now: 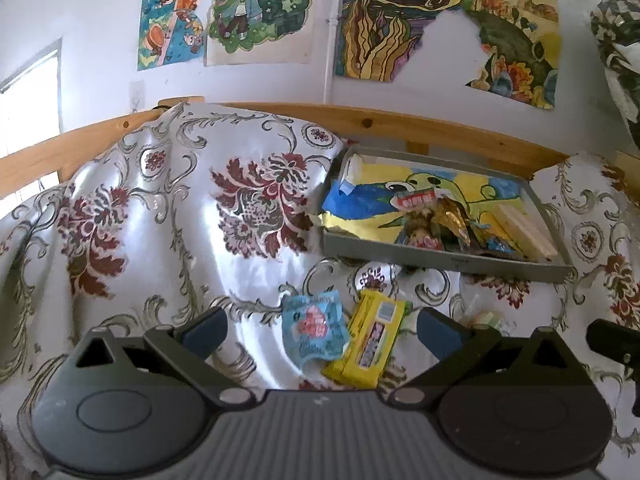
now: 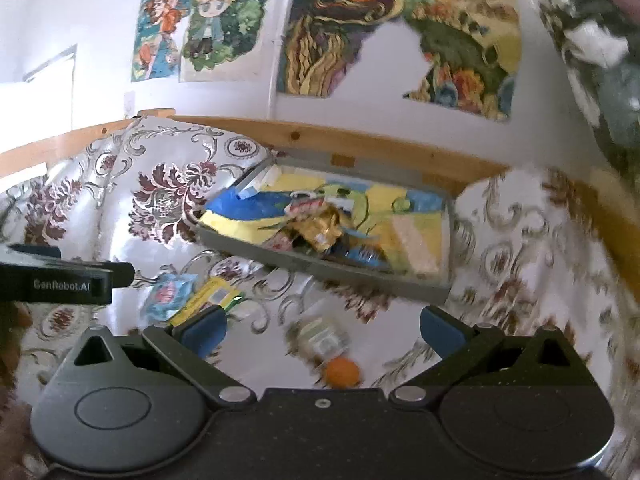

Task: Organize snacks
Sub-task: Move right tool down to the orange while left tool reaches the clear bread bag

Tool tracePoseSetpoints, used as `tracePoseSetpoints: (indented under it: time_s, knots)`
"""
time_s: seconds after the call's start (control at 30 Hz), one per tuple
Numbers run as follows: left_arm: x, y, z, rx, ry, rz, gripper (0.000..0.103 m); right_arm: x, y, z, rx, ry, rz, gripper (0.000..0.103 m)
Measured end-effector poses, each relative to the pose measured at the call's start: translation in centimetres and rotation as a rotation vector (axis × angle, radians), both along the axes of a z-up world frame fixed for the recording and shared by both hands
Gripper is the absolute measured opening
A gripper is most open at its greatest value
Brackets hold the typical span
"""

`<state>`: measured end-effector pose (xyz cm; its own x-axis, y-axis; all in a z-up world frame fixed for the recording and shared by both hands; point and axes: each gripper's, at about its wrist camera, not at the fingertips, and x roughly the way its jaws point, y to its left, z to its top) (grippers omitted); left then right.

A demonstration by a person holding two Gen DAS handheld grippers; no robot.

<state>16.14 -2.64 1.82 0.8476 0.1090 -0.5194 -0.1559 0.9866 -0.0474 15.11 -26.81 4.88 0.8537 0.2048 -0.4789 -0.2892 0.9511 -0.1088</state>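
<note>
From the left wrist, the left gripper (image 1: 320,332) hung with fingers spread wide and empty; a blue packet (image 1: 314,330) and yellow packet (image 1: 370,340) lay touching right between them on the floral cloth (image 1: 160,208), the grey tray (image 1: 448,258) of snacks beyond. From the right wrist, blurred, the right gripper (image 2: 322,330) was likewise spread, a pale packet (image 2: 322,338) and orange ball (image 2: 341,372) between its fingers.

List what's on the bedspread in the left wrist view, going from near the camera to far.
Left hand-held gripper, open → blue snack packet and yellow snack pack side by side → grey tray holding wrapped snacks → wooden rail → wall posters.
</note>
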Motion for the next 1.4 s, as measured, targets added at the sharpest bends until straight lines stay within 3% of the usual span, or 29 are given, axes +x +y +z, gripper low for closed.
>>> tracePoseSetpoints:
  time_s: [0.37, 0.57, 0.77, 1.03, 1.3, 1.4]
  knots:
    - [5.6, -2.5, -0.8, -0.012, 0.018, -0.008, 0.103, 2.9, -1.2, -1.5, -0.075, -0.139, 0.018, 0.102]
    - [8.3, -3.9, -2.2, -0.016, 0.04, -0.048, 0.103, 5.4, -0.9, -4.2, -0.124, -0.1, 0.03, 0.102]
    - [10.9, -5.5, -4.2, -0.081, 0.084, -0.174, 0.103, 7.1, -0.7, -7.2, -0.189, -0.038, 0.058, 0.102]
    - [12.9, -7.8, -6.4, -0.108, 0.131, -0.33, 0.103, 9.6, -1.4, -10.0, -0.181, 0.127, 0.087, 0.089]
    - [13.9, -9.2, -7.4, -0.147, 0.159, -0.452, 0.101, 10.8, -0.9, -12.8, -0.193, 0.224, 0.142, 0.052]
    - [14.0, -9.9, -7.7, -0.139, 0.173, -0.491, 0.097, 10.9, -0.7, -13.0, -0.184, 0.226, 0.152, 0.045]
